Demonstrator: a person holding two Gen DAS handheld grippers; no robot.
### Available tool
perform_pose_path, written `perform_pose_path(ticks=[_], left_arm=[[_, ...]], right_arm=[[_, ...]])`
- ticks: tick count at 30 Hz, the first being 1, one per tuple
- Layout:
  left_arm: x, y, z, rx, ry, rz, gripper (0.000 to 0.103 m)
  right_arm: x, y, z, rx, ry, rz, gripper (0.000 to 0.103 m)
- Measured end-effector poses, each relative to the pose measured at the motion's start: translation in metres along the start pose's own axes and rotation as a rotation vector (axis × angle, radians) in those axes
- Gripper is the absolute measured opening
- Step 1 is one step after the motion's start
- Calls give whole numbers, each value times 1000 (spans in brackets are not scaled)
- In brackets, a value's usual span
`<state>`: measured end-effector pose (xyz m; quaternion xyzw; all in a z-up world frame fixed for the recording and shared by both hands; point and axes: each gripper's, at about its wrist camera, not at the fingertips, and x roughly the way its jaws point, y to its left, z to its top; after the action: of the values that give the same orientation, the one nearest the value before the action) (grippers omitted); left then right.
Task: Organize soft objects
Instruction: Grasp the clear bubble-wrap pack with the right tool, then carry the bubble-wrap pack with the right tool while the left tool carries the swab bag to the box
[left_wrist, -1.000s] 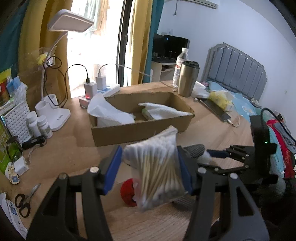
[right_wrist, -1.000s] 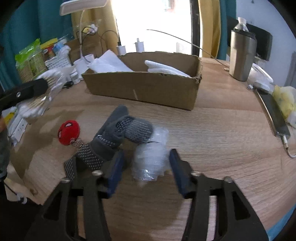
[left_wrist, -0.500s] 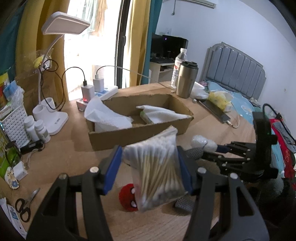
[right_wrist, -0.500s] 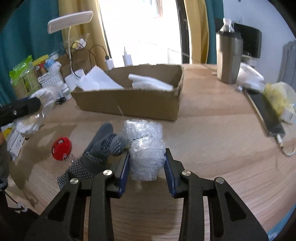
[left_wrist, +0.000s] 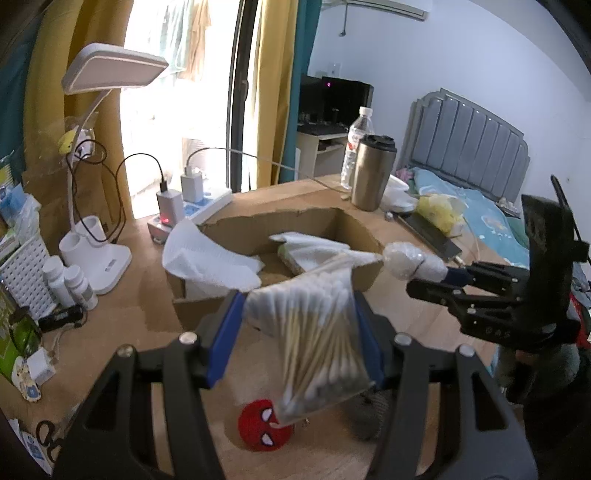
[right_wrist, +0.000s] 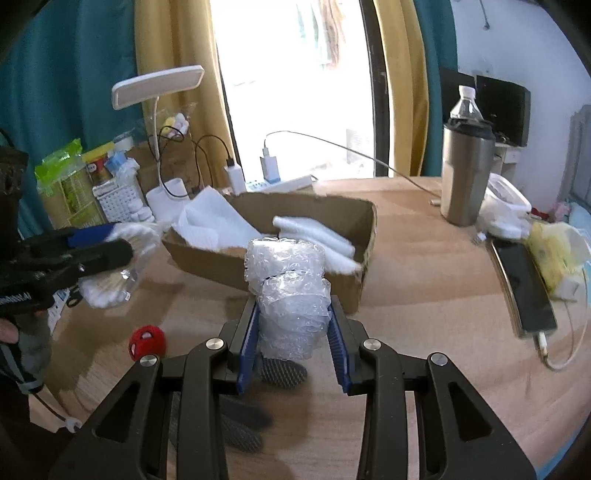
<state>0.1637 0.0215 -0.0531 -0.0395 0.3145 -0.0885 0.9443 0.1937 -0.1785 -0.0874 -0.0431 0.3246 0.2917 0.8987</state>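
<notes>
My left gripper (left_wrist: 299, 339) is shut on a clear bag of cotton swabs (left_wrist: 314, 332) and holds it above the table, in front of the cardboard box (left_wrist: 280, 266). My right gripper (right_wrist: 293, 343) is shut on a roll of bubble wrap (right_wrist: 290, 295), lifted near the box's right end (right_wrist: 365, 258); it also shows in the left wrist view (left_wrist: 410, 260). The box holds white foam sheets (left_wrist: 210, 258) and white cloth (right_wrist: 317, 240). A red spider-face plush ball (left_wrist: 264, 424) and a grey dotted glove (right_wrist: 240, 413) lie on the table below.
A white desk lamp (left_wrist: 96, 236), power strip with chargers (left_wrist: 188, 206), steel tumbler (right_wrist: 465, 173), water bottle (left_wrist: 354, 147), phone (right_wrist: 524, 284) and yellow bag (right_wrist: 554, 251) stand around the box. Small bottles (left_wrist: 70, 280) and scissors (left_wrist: 48, 439) lie left.
My right gripper closed on the bubble wrap, lifted it off the table and moved it toward the box. My left gripper carried the swab bag higher and closer to the box.
</notes>
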Motion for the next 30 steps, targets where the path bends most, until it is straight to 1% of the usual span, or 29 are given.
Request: perform_pose_path(ticks=[7, 16, 24, 30], left_arm=[[13, 4, 13, -3, 1, 8, 59], [37, 4, 27, -3, 20, 22, 59], [63, 4, 39, -3, 40, 48, 59], [83, 7, 47, -7, 60, 57, 59]], right_arm=[[6, -3, 17, -9, -23, 30, 37], [19, -14, 29, -3, -32, 65, 37], [34, -33, 36, 17, -33, 85, 37], [47, -49, 41, 33, -28, 83, 37]])
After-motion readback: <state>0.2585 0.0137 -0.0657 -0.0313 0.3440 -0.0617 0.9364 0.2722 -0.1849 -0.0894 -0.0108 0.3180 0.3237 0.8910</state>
